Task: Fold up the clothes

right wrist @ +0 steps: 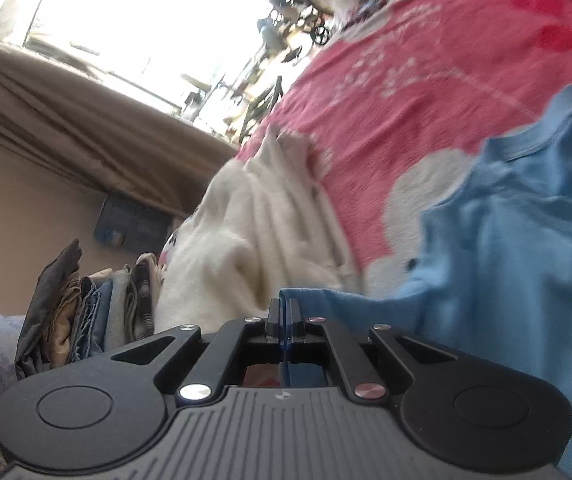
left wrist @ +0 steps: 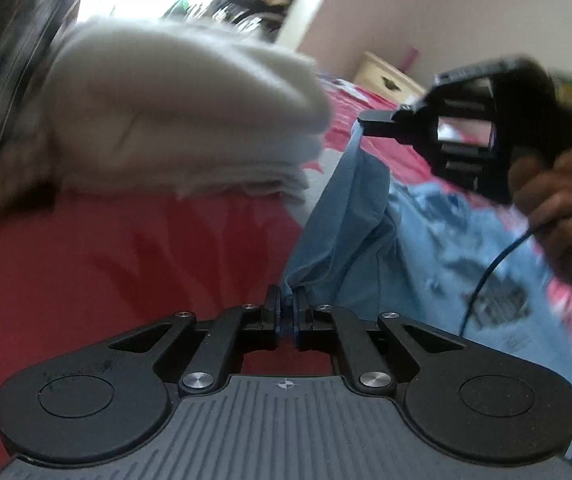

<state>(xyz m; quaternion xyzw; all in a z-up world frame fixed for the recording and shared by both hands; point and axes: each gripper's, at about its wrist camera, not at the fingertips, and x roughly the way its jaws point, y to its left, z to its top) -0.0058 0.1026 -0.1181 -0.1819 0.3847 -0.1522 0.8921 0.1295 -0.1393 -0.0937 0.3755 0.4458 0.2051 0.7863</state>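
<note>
Light blue cotton T-shirt [left wrist: 350,240] with a dark printed graphic, lying partly lifted on a pink bedspread with white cloud-like patches [right wrist: 426,92]; in the left wrist view it runs from centre toward 4 o'clock. Left claw [left wrist: 286,304]: both fingers pressed together on a bunched edge of the blue fabric, which rises from the tips toward 1 o'clock. Right claw [left wrist: 366,124]: seen in the left wrist view at 2 o'clock, held in a bare hand [left wrist: 554,196], its tips pinching a raised point of the same shirt; a thin black cable [left wrist: 490,272] hangs beneath it. In the right wrist view the right claw [right wrist: 284,312] is closed on a thin blue hem, with the shirt's ribbed neckline [right wrist: 534,140] at 2 o'clock. Folded cream-white fleecy garment [right wrist: 253,232], just beside the blue shirt, on the bedspread, at 10 o'clock from the claw tips in the right wrist view; the same item [left wrist: 189,120] fills the upper left of the left wrist view, blurred. Stack of folded denim and dark clothes [right wrist: 93,316] at 9 o'clock. Pale wooden bedside cabinet [left wrist: 386,76] by the far wall.
</note>
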